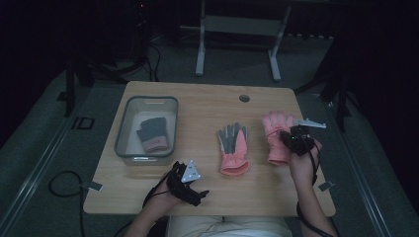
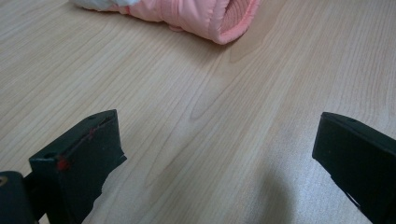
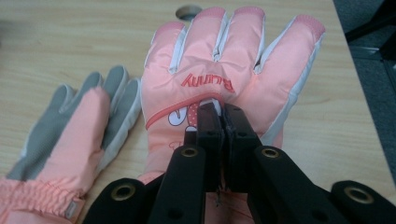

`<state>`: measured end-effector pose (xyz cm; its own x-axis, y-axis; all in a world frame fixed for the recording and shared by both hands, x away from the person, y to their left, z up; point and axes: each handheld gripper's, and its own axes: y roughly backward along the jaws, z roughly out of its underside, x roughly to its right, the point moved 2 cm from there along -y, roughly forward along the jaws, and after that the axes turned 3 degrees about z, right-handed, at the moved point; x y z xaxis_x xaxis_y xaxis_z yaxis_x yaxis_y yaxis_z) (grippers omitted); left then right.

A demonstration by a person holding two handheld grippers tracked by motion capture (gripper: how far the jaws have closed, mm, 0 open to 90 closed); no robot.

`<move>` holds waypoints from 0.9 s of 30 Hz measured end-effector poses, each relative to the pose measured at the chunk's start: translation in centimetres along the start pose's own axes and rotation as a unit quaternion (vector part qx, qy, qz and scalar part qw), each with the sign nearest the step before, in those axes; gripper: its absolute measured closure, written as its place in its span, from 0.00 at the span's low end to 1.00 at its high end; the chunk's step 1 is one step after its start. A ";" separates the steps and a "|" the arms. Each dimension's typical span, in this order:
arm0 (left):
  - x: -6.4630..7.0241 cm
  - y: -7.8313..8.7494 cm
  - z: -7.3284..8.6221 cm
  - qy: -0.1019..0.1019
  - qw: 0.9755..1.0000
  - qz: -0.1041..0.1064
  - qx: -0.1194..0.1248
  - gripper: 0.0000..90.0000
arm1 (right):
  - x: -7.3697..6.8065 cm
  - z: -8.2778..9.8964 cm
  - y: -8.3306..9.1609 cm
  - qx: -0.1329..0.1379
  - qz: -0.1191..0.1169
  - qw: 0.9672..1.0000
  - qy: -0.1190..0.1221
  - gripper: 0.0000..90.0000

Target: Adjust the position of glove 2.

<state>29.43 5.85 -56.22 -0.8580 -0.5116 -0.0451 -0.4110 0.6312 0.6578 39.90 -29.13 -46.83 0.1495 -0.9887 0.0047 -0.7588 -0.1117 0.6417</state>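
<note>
On the counter (image 1: 207,187), the right tongs (image 3: 219,116) are pinching the pink glove (image 3: 224,70) near the right edge, while its mate (image 1: 233,148) is lying mid-counter, a dark glove (image 1: 154,133) is already sitting in the bin (image 1: 123,123), and the left tongs (image 2: 219,158) are waiting apart by the near edge.

Table (image 1: 207,106): pale wood-grain top, smooth, matt. Pink glove (image 3: 219,60): padded cloth, slight sheen, ribbed knit cuff. Second glove (image 3: 70,126): grey palm matt. Bin (image 1: 121,129): translucent plastic. Right gripper (image 3: 223,111) jaws: black matt plastic.
</note>
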 end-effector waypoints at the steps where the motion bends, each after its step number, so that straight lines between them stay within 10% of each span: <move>1: 0.0 0.0 0.0 -0.001 1.000 0.000 -0.001 0.01 | -0.1 0.3 -0.1 -0.001 0.001 1.000 -0.003 0.96; 16: 0.2 0.0 -0.1 -0.003 1.000 0.003 0.000 0.01 | -0.4 3.7 -2.4 -0.027 0.020 0.999 -0.043 0.96; 27: 0.2 -0.1 0.0 -0.003 1.000 0.006 -0.001 0.01 | -0.4 5.1 -4.6 -0.053 0.015 0.998 -0.022 0.90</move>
<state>29.28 5.68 -56.27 -0.8647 -0.5006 -0.0407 -0.3998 0.6370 0.6591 40.11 -28.71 -53.73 0.0984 -0.9951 -0.0072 -0.6906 -0.0735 0.7195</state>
